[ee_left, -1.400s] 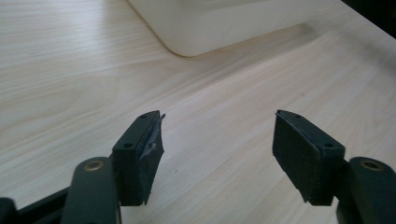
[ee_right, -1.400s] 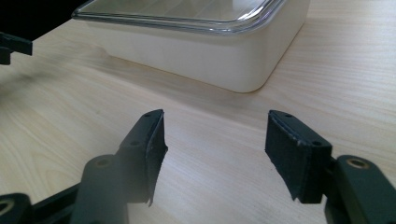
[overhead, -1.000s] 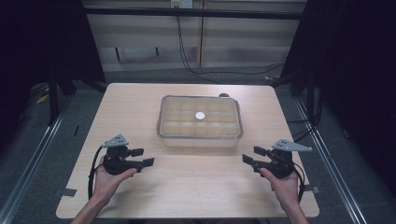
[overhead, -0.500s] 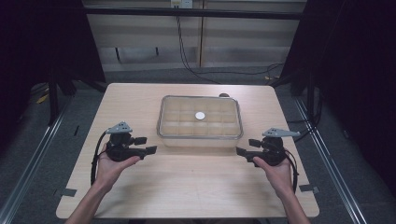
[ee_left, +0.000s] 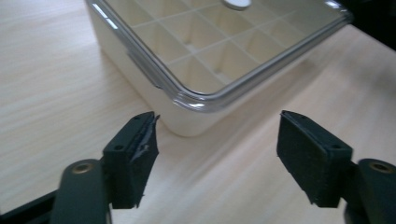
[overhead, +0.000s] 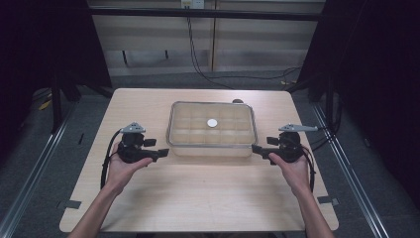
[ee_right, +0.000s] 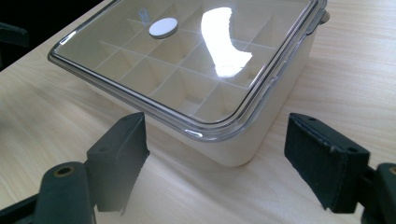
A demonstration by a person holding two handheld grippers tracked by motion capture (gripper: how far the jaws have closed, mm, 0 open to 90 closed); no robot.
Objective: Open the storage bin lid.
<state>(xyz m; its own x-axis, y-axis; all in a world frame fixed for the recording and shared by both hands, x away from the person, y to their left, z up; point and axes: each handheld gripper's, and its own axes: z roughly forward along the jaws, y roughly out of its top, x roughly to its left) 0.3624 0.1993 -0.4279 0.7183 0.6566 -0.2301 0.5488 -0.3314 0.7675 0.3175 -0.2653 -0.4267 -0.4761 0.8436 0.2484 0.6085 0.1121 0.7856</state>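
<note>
A cream box (overhead: 212, 147) with a grid of compartments and a clear lid (overhead: 212, 124) stands in the middle of the wooden table (overhead: 198, 198). A small white disc (overhead: 212, 122) lies on the lid. My left gripper (overhead: 161, 152) hovers just off the box's near left corner (ee_left: 187, 123), open, its jaws having just been opening with nothing between them. My right gripper (overhead: 256, 148) faces the near right corner (ee_right: 233, 149), also open and just widened, with nothing between its pads. In the gripper views the left gripper (ee_left: 217, 140) and right gripper (ee_right: 215, 140) each frame a corner slightly ahead.
A small dark object (overhead: 237, 101) peeks out behind the box's far right corner. Tape marks (overhead: 69, 204) sit near the table's front corners. Bare wood stretches between the box and the near edge. Cables run across the floor beyond the table.
Both hands have moved forward and inward toward the box's near corners. Both pairs of jaws stand wider apart than before.
</note>
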